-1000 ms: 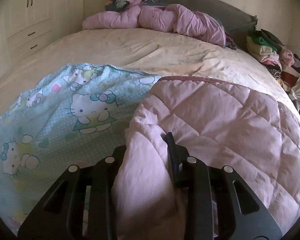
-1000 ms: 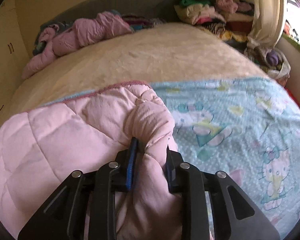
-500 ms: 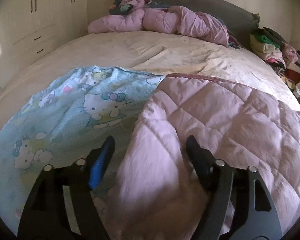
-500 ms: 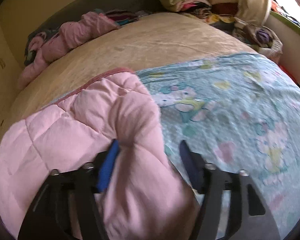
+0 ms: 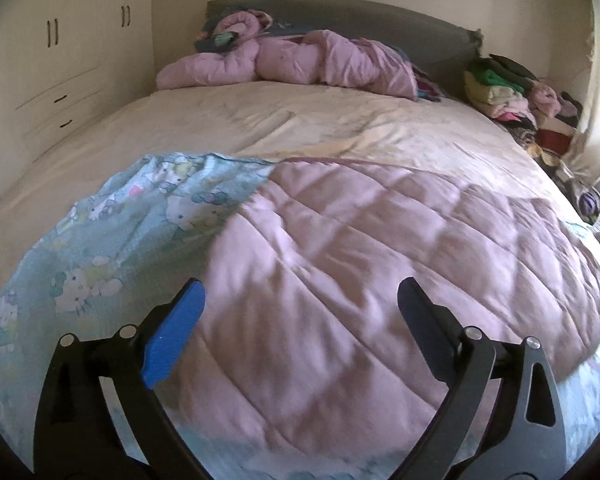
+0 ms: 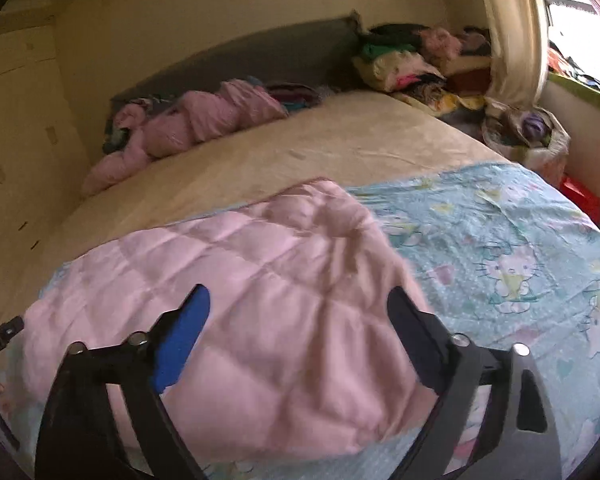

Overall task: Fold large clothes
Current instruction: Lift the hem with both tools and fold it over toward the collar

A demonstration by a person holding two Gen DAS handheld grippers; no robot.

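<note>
Both wrist views sit low at 6 o'clock, facing 12 over the folded pink quilted blanket (image 5: 380,280) (image 6: 260,300); shared: grey padded headboard (image 5: 360,16) (image 6: 260,56).

Quilt (image 5: 380,260) near edge: cut off by the frame bottom in the left wrist view | quilt's cartoon print (image 6: 508,268): smeared by motion blur, partly covered by the pink fold | clothes pile (image 5: 512,96) beside the bed: single garments too small to tell | wardrobe (image 6: 16,152): blurred, handles barely readable

pink quilted blanket (image 5: 380,280) with blue cartoon-cat side (image 6: 500,248).
</note>
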